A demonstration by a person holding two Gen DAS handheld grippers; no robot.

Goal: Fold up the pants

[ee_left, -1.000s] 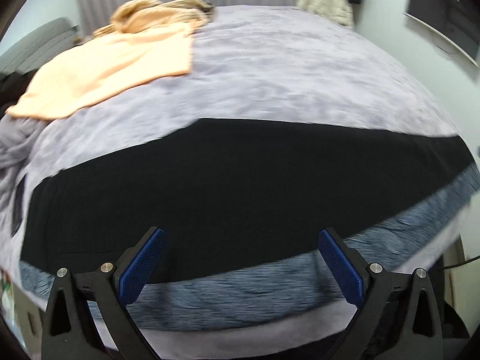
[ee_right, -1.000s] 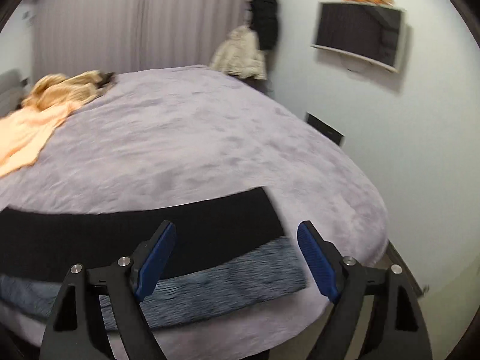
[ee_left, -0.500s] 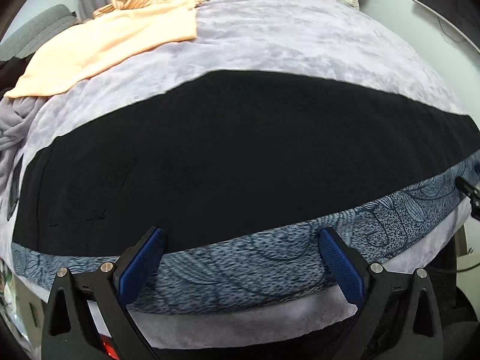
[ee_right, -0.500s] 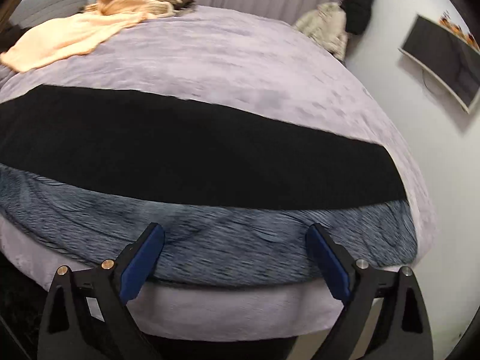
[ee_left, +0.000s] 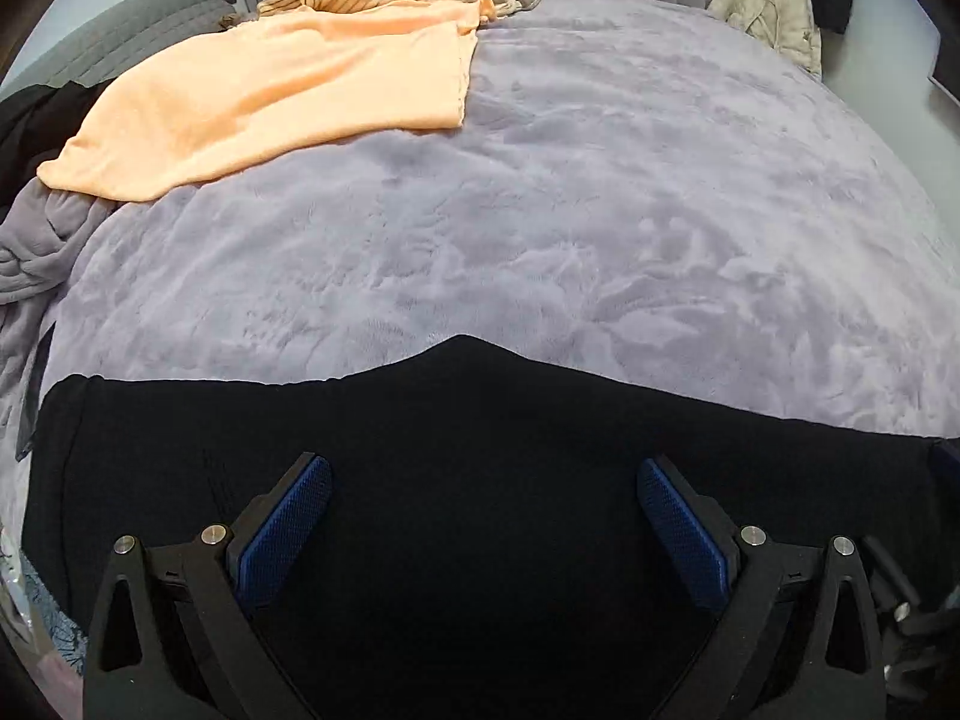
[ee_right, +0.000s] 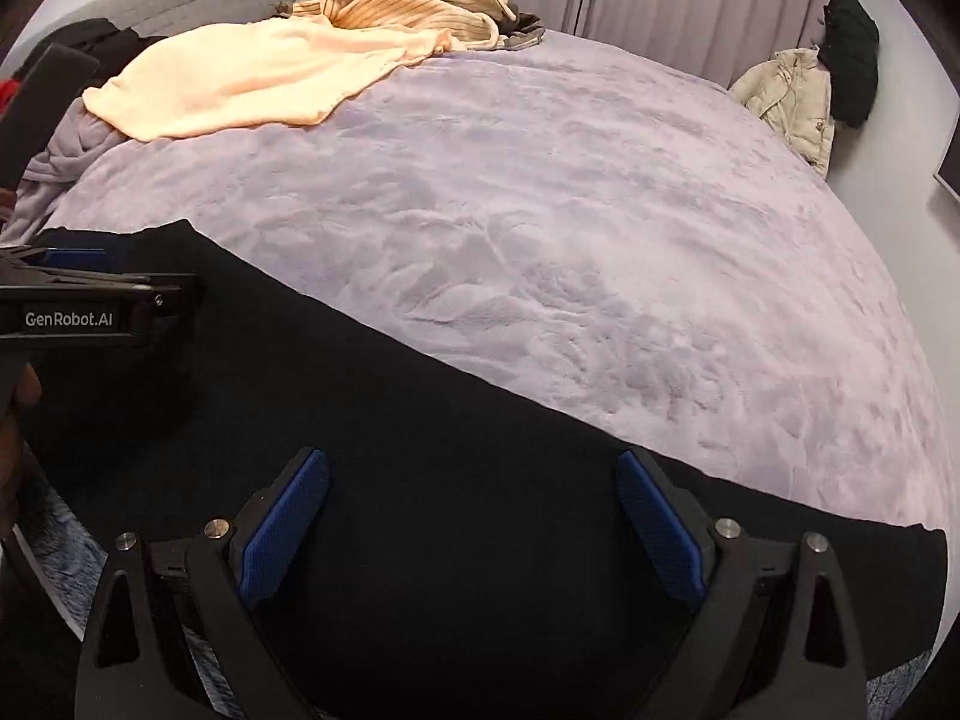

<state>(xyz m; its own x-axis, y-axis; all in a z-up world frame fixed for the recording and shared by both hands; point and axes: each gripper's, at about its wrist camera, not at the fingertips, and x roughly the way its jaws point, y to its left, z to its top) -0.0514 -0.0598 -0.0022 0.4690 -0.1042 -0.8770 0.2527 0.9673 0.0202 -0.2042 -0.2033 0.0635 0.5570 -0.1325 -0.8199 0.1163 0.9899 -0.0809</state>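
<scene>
Black pants (ee_left: 480,480) are spread lengthwise along the near edge of the bed (ee_left: 600,210), presumably so both ends can be reached for a fold. The left gripper (ee_left: 483,516) and right gripper (ee_right: 474,510) are held low over the cloth, jaws wide apart, nothing grasped. Compared with half a second ago, the patterned blue strip below the pants is now largely hidden, and the grippers are seen farther forward over the fabric.

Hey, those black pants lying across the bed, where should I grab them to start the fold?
Probably pinch the far edge of the black pants where it meets the lavender blanket, coming down from above. The cloth lies flat, so only an edge gives the open right tongs and left tongs something to grip.
</scene>
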